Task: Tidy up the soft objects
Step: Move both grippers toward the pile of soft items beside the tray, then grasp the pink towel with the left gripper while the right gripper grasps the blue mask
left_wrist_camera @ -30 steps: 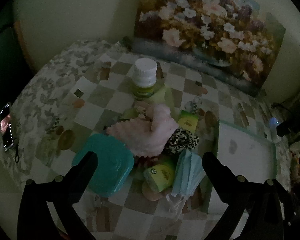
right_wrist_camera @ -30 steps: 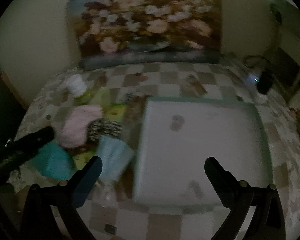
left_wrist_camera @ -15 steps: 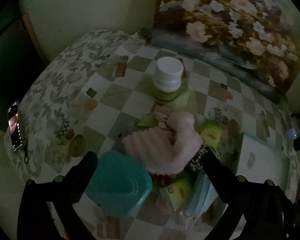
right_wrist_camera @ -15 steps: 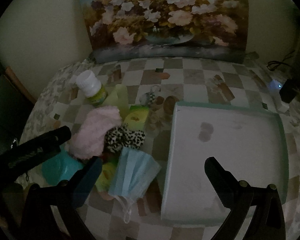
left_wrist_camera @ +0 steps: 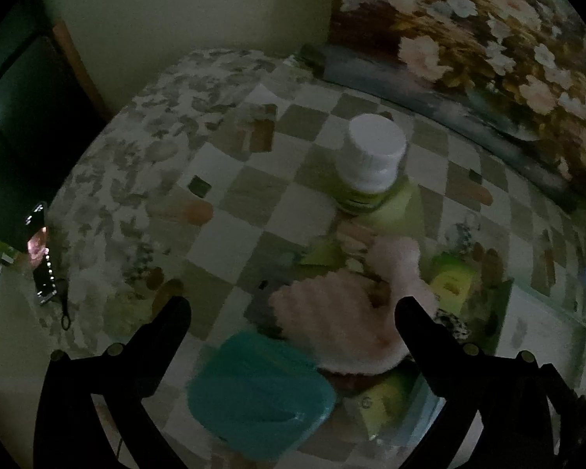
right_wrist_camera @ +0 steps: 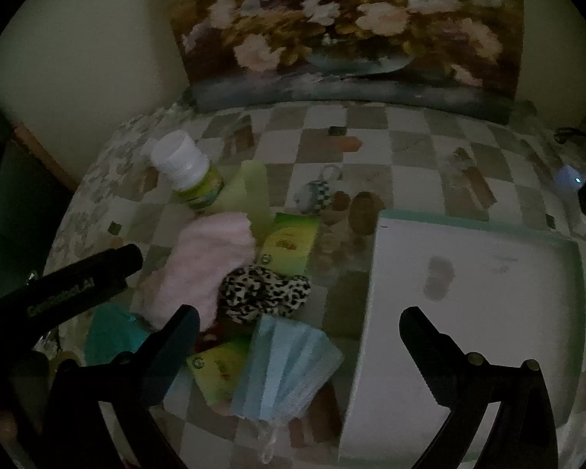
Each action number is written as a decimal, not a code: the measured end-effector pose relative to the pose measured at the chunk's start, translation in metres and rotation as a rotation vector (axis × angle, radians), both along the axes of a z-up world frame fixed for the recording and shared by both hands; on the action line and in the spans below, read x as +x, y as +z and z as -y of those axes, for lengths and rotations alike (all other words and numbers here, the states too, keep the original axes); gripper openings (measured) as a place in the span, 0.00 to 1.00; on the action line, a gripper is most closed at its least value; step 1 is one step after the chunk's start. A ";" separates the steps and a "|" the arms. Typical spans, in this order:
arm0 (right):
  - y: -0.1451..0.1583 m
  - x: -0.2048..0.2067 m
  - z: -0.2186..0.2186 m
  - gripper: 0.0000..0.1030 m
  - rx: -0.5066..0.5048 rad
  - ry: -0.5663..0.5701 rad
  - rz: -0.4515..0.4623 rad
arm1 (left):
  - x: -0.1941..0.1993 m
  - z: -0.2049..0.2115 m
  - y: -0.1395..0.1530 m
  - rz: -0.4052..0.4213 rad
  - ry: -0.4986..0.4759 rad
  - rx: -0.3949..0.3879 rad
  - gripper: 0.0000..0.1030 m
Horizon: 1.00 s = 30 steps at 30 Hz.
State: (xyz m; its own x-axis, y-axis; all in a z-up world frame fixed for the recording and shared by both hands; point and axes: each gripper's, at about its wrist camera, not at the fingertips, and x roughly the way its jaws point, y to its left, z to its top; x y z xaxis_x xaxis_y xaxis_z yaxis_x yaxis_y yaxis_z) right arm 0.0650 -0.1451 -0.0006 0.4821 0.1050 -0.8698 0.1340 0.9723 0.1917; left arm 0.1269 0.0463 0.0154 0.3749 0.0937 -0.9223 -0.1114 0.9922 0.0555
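A fluffy pink sock [left_wrist_camera: 340,320] [right_wrist_camera: 203,265] lies in a pile on the checked tablecloth, with a leopard-print scrunchie [right_wrist_camera: 263,293] and a blue face mask [right_wrist_camera: 289,367] beside it. My left gripper [left_wrist_camera: 293,308] hangs open just above the pink sock and holds nothing. The left gripper's finger [right_wrist_camera: 78,285] shows in the right wrist view beside the sock. My right gripper [right_wrist_camera: 299,320] is open and empty, above the mask and the edge of the white tray [right_wrist_camera: 488,359].
A teal lidded box [left_wrist_camera: 258,391], a white-capped bottle [left_wrist_camera: 371,160], green packets [right_wrist_camera: 289,242] and a small keyring [right_wrist_camera: 316,191] share the pile. A flower painting [right_wrist_camera: 351,31] leans on the back wall. A phone [left_wrist_camera: 39,250] lies at the table's left edge.
Both grippers have moved closer to the pile and to the left. The left one now hangs over the pink sock. Nothing was picked up.
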 end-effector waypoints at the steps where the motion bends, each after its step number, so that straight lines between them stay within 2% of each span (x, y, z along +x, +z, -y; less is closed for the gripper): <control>1: -0.001 0.001 -0.002 1.00 -0.004 0.004 0.000 | 0.000 -0.001 0.001 0.003 -0.001 0.002 1.00; 9: -0.009 -0.001 -0.007 1.00 0.018 0.016 -0.033 | -0.002 -0.009 -0.003 -0.022 -0.006 -0.022 1.00; 14: -0.023 -0.003 -0.008 0.94 0.056 0.024 -0.084 | -0.001 -0.005 -0.011 -0.063 -0.028 -0.037 1.00; 19: -0.039 -0.006 -0.011 0.84 0.093 0.047 -0.135 | 0.000 -0.002 -0.017 -0.096 -0.044 -0.073 1.00; 24: -0.057 -0.003 -0.012 0.81 0.123 0.046 -0.182 | 0.003 -0.001 -0.021 -0.107 -0.049 -0.130 1.00; 30: -0.070 0.000 -0.009 0.77 0.180 0.033 -0.218 | 0.004 0.016 -0.022 -0.098 -0.110 -0.117 1.00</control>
